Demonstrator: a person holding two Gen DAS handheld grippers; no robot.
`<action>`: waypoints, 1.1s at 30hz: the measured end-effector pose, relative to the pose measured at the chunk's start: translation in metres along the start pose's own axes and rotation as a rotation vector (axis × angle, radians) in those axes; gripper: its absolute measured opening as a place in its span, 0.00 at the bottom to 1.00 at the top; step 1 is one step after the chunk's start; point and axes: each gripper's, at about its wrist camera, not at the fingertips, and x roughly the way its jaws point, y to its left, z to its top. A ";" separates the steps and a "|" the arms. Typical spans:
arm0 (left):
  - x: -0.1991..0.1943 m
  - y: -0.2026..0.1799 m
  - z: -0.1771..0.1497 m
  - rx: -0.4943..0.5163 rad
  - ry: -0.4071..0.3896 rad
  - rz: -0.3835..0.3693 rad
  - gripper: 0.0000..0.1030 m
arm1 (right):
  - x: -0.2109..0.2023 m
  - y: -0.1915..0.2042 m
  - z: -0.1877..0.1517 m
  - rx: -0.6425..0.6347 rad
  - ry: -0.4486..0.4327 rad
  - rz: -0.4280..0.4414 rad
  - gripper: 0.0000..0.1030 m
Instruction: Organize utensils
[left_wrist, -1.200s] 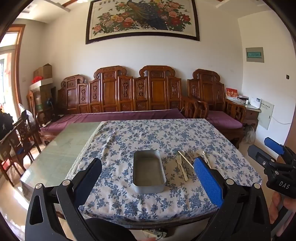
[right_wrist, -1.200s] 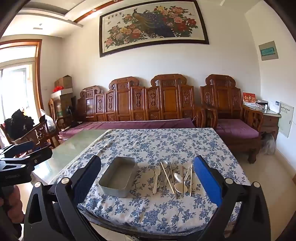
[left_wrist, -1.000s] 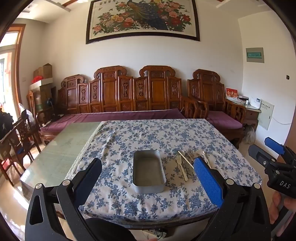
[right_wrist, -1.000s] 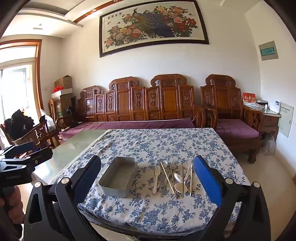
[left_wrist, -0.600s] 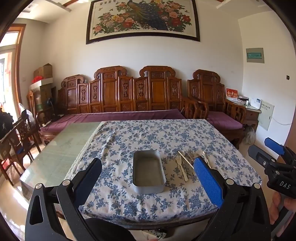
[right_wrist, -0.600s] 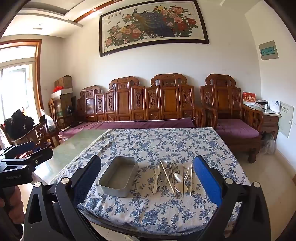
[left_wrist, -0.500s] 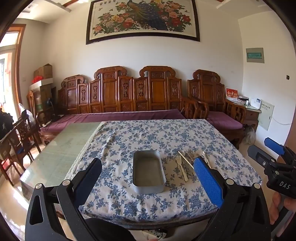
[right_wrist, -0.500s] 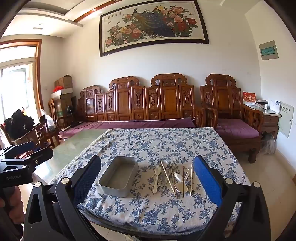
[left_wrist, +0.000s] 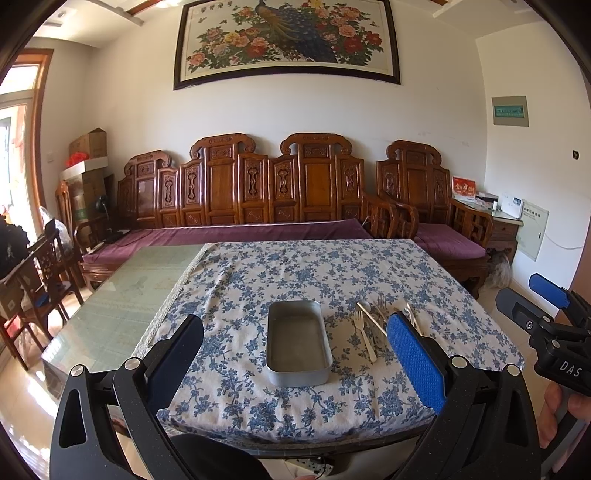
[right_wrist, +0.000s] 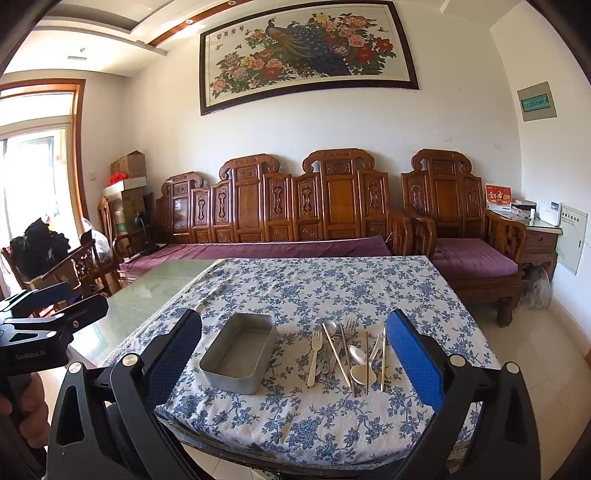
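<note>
An empty grey metal tin (left_wrist: 298, 343) sits on the blue-flowered tablecloth (left_wrist: 295, 273) near the table's front edge; it also shows in the right wrist view (right_wrist: 240, 350). A pile of utensils (right_wrist: 347, 350), with forks, spoons and chopsticks, lies just right of the tin; part of it shows in the left wrist view (left_wrist: 373, 325). My left gripper (left_wrist: 295, 363) is open and empty, held back from the table in front of the tin. My right gripper (right_wrist: 293, 360) is open and empty, in front of the tin and pile.
The left part of the table is bare green glass (left_wrist: 125, 291). A carved wooden sofa with purple cushions (left_wrist: 258, 206) stands behind the table. Wooden chairs (left_wrist: 40, 280) stand at the left. The other gripper shows at each view's edge (left_wrist: 550, 328) (right_wrist: 40, 328).
</note>
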 end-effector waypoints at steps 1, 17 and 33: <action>0.000 0.000 0.000 0.000 -0.001 0.000 0.94 | -0.001 0.000 0.002 0.000 0.000 0.000 0.97; -0.006 0.000 0.002 0.001 -0.010 0.004 0.94 | -0.002 -0.001 0.001 -0.001 -0.011 0.008 0.97; -0.010 -0.003 0.003 0.001 -0.022 0.002 0.94 | -0.003 0.000 0.001 -0.002 -0.013 0.008 0.97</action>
